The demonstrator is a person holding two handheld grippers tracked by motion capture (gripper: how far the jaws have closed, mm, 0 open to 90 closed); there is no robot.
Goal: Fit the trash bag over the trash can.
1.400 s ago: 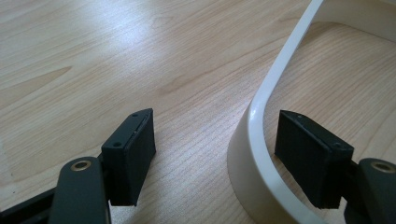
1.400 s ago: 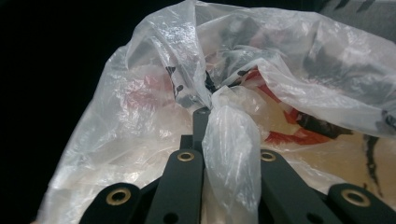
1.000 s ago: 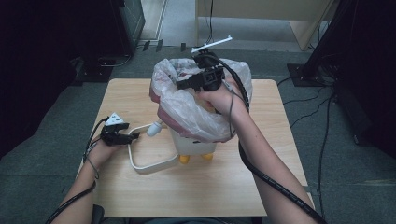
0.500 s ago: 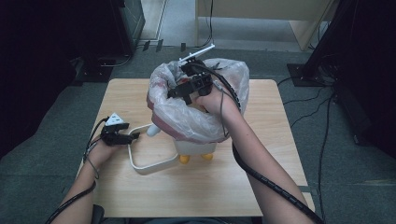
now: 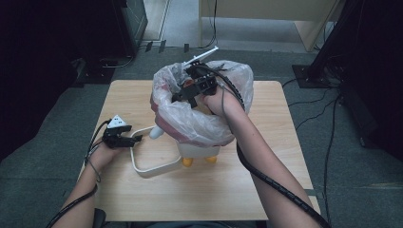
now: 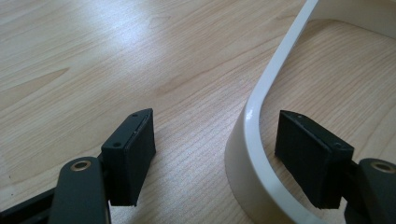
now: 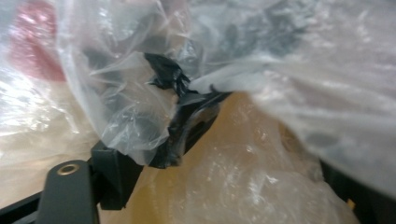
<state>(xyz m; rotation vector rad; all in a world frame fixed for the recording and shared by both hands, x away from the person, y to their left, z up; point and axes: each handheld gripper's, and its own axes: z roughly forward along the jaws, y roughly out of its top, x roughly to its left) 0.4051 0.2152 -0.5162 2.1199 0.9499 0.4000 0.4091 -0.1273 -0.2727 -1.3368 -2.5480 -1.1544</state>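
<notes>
Grey carpet surrounded a light wooden table [image 5: 142, 102], with cables and dark equipment at the room's edges. On the table stood a small bin [image 5: 198, 153] with orange feet, lined with a clear plastic bag [image 5: 190, 121] whose rim billowed over the bin's top. A white loop-shaped handle [image 5: 145, 169] extended from the bin's base toward the person's left and lay flat on the wood. The left gripper [image 5: 124, 138] rested at that loop; in the left gripper view its jaws stood apart, one on each side of the white band [image 6: 254, 140], neither pad touching it. The right gripper [image 5: 192, 90] reached down into the bag's mouth from the far side, the forearm crossing above the bin. In the right gripper view, crumpled film [image 7: 140, 102] draped over the jaws, and a black scrap [image 7: 170, 77] sat among the folds; whether those jaws were apart or together could not be told.
</notes>
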